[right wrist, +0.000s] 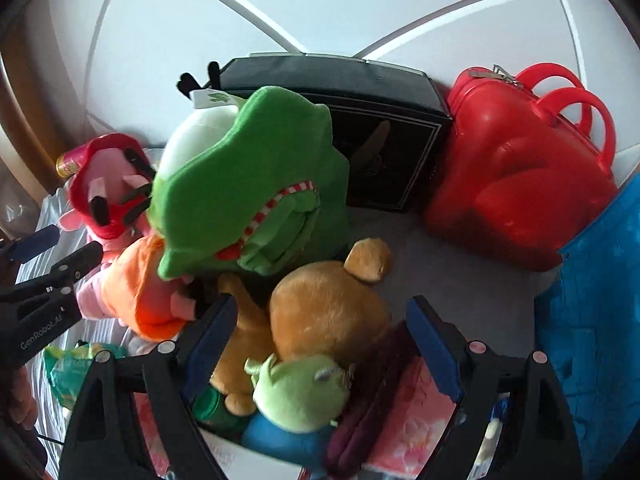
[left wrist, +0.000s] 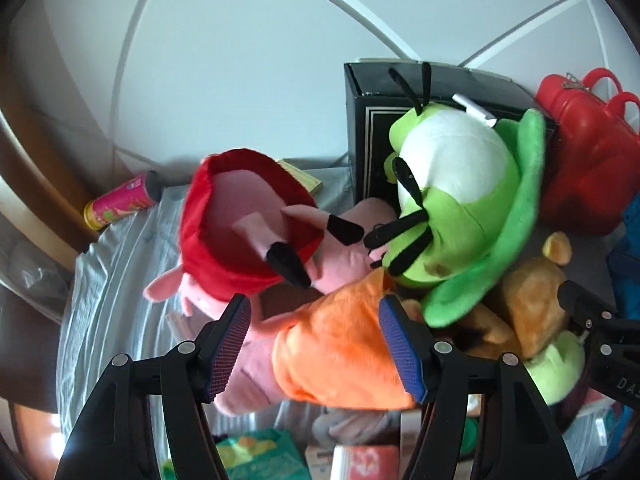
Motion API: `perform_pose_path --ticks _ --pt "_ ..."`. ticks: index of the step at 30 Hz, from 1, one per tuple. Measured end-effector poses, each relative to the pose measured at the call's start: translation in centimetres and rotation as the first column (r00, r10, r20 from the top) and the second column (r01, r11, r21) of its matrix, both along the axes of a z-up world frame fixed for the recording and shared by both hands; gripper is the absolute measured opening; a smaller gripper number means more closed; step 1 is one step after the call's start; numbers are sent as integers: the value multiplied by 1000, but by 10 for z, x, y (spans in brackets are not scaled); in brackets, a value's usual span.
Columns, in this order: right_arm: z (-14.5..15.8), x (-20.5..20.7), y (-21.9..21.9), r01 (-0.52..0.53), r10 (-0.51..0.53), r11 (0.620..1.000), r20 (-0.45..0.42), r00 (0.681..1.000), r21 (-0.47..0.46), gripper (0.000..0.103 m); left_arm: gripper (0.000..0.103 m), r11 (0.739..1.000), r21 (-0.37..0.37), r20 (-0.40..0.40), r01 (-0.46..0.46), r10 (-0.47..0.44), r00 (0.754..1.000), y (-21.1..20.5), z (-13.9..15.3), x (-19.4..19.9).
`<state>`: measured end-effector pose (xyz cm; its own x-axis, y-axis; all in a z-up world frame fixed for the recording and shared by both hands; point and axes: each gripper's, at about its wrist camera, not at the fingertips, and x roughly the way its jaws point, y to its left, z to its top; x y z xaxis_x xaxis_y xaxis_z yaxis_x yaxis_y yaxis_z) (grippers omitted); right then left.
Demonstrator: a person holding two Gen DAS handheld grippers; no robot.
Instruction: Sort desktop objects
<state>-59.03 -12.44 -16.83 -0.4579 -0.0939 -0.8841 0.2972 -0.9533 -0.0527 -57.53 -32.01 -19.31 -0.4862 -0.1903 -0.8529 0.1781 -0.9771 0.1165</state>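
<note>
A heap of plush toys lies on a grey cloth. My left gripper (left wrist: pixel 314 344) is open, and its blue pads straddle a pink pig plush in an orange dress (left wrist: pixel 340 356). Behind that lies a second pig plush in a red dress (left wrist: pixel 248 216). A green plush with a white belly and black limbs (left wrist: pixel 460 208) leans over both. My right gripper (right wrist: pixel 322 340) is open above a brown bear plush (right wrist: pixel 328 312) and a small green-headed plush (right wrist: pixel 300 392). The left gripper (right wrist: pixel 66 246) also shows at the left edge of the right wrist view, beside the pigs.
A black box (right wrist: pixel 384 136) stands at the back against the white wall, with a red handbag (right wrist: pixel 516 184) to its right. A blue object (right wrist: pixel 600 300) fills the right side. A pink and yellow can (left wrist: pixel 120 204) lies far left. Packets and a floral pack (right wrist: pixel 412 420) lie near the front.
</note>
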Motion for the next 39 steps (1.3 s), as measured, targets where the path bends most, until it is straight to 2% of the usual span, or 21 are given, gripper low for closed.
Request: perform_pose_path --ticks 3,4,5,9,11,13,16,20,21,23,24,25,28,32,35,36,37,39 --pt "-25 -9 -1 -6 5 1000 54 999 12 87 67 1000 16 82 -3 2 997 3 -42 -32" --pt "-33 -12 -1 -8 6 1000 72 997 16 87 67 999 44 105 0 -4 994 3 -56 -37" --pt "-41 -15 -1 -10 8 1000 90 996 20 92 67 997 77 131 2 -12 991 4 -69 -41" --pt "-74 -28 -2 -19 13 999 161 987 36 98 68 999 42 130 23 -28 991 17 -76 -27" --pt "-91 -34 -3 -23 15 999 196 980 43 103 68 998 62 140 14 -23 990 18 -73 -11" --pt "-107 -40 -3 -29 16 998 232 973 51 103 68 997 78 147 2 -14 989 19 -69 11" --pt "-99 -3 2 -43 34 998 199 980 42 103 68 996 77 126 42 -52 991 31 -55 57" --pt "-88 52 11 -63 57 998 180 982 29 103 71 995 63 151 78 -86 985 49 -51 114" --pt "-87 66 14 -66 62 998 181 981 19 103 71 994 75 165 75 -86 982 50 -55 126" --pt "-85 92 18 -76 76 997 181 981 -4 103 69 985 167 219 38 -75 973 48 -72 147" --pt "-83 107 21 -80 81 997 176 981 -16 103 69 983 183 211 26 -66 975 47 -77 159" --pt "-81 118 23 -82 84 996 169 982 -20 103 69 986 167 175 28 -58 983 48 -76 171" --pt "-74 145 28 -89 93 996 149 984 -28 103 66 988 149 149 37 -60 987 55 -74 200" --pt "-67 171 38 -106 113 993 176 978 -45 103 64 990 124 145 68 -86 986 64 -70 231" --pt "-88 198 34 -173 188 982 341 921 -72 103 62 988 130 165 79 -100 981 63 -68 243" --pt "-94 202 34 -172 179 984 338 924 -52 103 53 990 122 160 75 -95 982 58 -66 240" --pt "-98 205 33 -166 165 986 326 931 -26 103 49 990 118 155 72 -90 984 54 -60 240" --pt "-85 200 33 -128 130 991 279 951 -25 103 50 989 134 120 63 -80 990 42 -45 239"
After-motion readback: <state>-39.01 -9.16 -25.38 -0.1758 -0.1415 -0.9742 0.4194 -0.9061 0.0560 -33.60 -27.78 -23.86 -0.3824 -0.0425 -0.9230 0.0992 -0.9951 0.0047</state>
